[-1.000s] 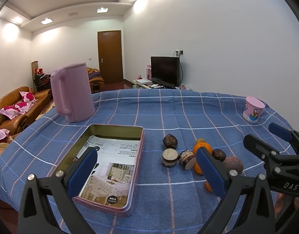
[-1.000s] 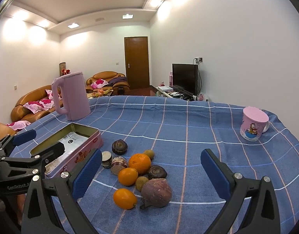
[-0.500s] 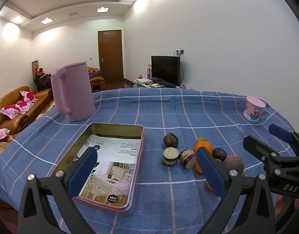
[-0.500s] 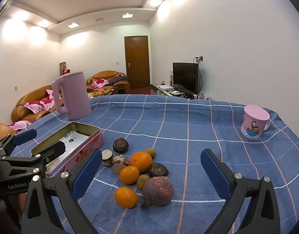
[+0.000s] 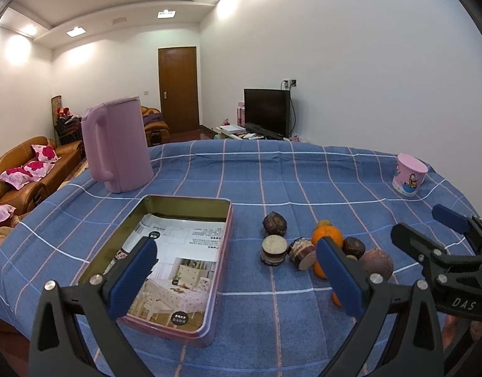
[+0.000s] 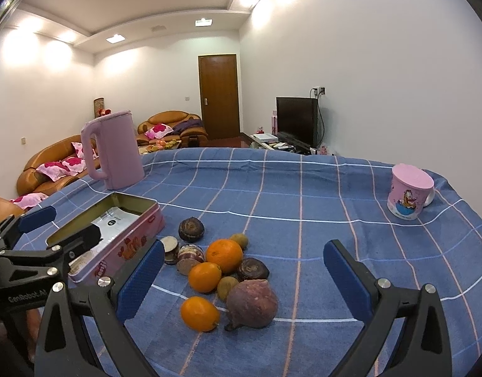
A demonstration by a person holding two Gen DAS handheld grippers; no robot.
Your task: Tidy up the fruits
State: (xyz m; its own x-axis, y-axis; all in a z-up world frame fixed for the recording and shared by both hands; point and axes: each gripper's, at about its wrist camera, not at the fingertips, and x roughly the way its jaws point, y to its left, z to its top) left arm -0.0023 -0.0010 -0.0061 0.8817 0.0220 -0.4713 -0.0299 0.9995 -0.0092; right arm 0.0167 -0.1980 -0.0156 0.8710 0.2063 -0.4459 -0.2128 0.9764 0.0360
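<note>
A heap of fruit lies on the blue checked tablecloth: three oranges (image 6: 224,255), a large purple-brown fruit (image 6: 252,304), dark round fruits (image 6: 191,228) and small greenish ones (image 6: 239,240). Left of the heap sits an open pink tin (image 6: 132,234) lined with a printed sheet (image 5: 175,267). My right gripper (image 6: 241,279) hangs open just above and in front of the heap. My left gripper (image 5: 238,278) is open too, over the tin's near right edge, with the fruit (image 5: 327,235) to its right. Neither holds anything.
A tall pink kettle (image 5: 117,147) stands behind the tin at the far left. A pink cartoon mug (image 6: 409,191) sits near the table's far right edge. Beyond the table are sofas (image 6: 52,169), a door and a television.
Both views have shifted very slightly; the fruit, tin, kettle and mug lie where they were. Both grippers stay open.
</note>
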